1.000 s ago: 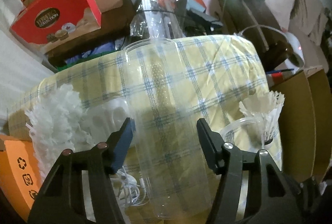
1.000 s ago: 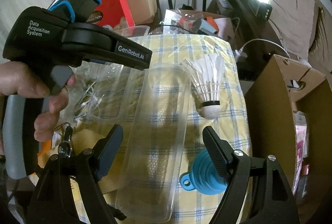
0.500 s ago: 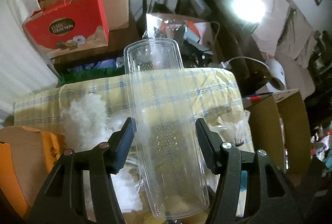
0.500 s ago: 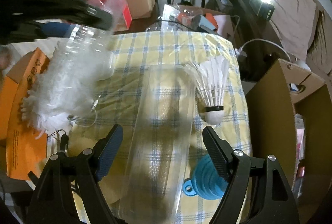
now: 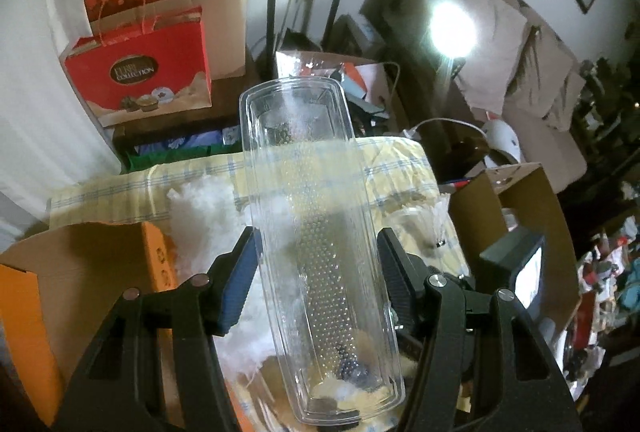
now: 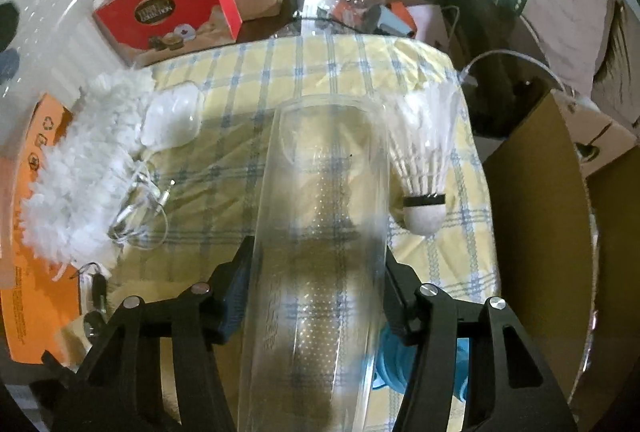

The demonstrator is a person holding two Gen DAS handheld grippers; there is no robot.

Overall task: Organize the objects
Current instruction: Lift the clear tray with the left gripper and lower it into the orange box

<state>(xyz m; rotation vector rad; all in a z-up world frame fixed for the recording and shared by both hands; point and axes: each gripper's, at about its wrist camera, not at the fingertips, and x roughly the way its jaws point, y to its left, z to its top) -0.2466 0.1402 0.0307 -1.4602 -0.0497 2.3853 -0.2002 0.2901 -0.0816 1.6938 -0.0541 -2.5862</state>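
The yellow checked tablecloth (image 6: 320, 72) lies mostly bare at its middle and far end, hemmed by an orange box (image 6: 36, 232) on the left and a brown carton (image 6: 540, 232) on the right. The left gripper (image 5: 318, 272) is raised above the table, tilted up, clenched on a clear plastic lid (image 5: 316, 232) with a dimpled surface. The right gripper (image 6: 318, 284) points low over the cloth, jaws pressed against a clear tray (image 6: 320, 252). A fluffy white duster (image 6: 80, 168), shuttlecock (image 6: 424, 160) and blue funnel (image 6: 460, 368) lie nearby.
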